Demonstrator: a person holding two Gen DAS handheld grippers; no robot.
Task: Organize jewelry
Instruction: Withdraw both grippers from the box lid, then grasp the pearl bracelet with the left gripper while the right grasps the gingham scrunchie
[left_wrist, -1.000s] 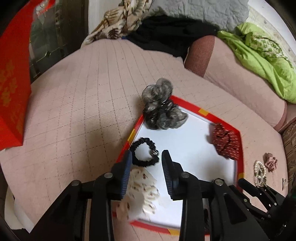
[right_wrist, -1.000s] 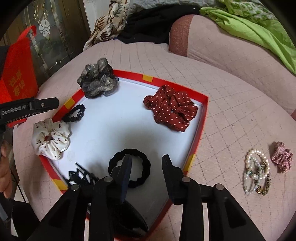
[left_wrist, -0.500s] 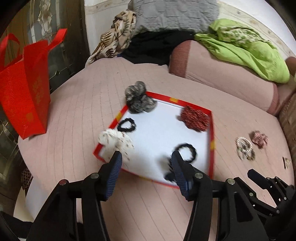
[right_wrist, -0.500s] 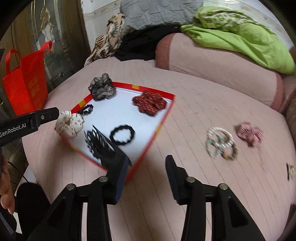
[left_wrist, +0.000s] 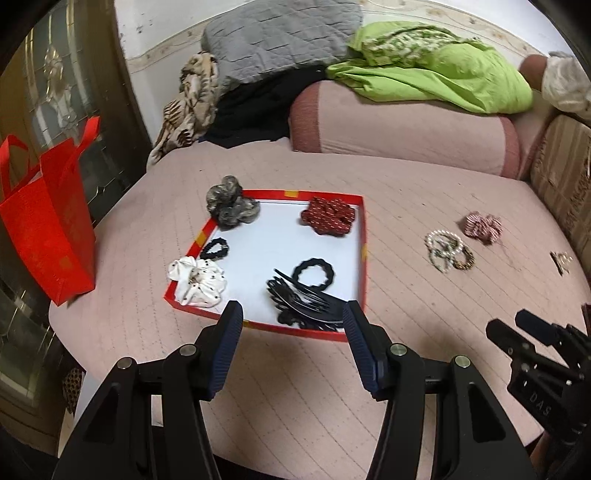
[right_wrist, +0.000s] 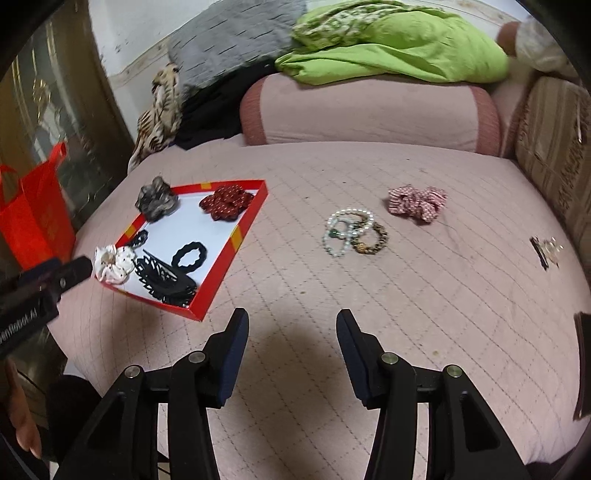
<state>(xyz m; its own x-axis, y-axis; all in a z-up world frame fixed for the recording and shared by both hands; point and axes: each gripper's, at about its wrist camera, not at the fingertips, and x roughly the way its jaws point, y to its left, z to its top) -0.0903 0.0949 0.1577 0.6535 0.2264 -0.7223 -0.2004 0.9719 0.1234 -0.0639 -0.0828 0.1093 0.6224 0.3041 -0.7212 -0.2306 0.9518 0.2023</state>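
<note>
A red-rimmed white tray (left_wrist: 364, 236) (right_wrist: 236, 236) lies on the pink quilted surface. In it are a grey scrunchie (left_wrist: 229, 205), a red dotted scrunchie (left_wrist: 327, 216), a white scrunchie (left_wrist: 195, 282), a small black hair tie (left_wrist: 215, 249), a black ring tie (left_wrist: 314, 272) and a black claw clip (left_wrist: 303, 302). Outside it, to the right, lie beaded bracelets (right_wrist: 352, 230), a pink scrunchie (right_wrist: 417, 203) and a small hair clip (right_wrist: 546, 249). My left gripper (left_wrist: 291, 317) is open and empty, just short of the tray's near edge. My right gripper (right_wrist: 291, 319) is open and empty, short of the bracelets.
A red bag (left_wrist: 44, 229) stands at the left edge. A pink bolster (right_wrist: 369, 107) with a green blanket (right_wrist: 388, 51) and grey and black cloths lies at the back. A cardboard box (right_wrist: 554, 155) is at the right.
Both grippers have drawn back and up from the tray and opened wider. The black claw clip that was at my right gripper now lies in the tray's near corner.
</note>
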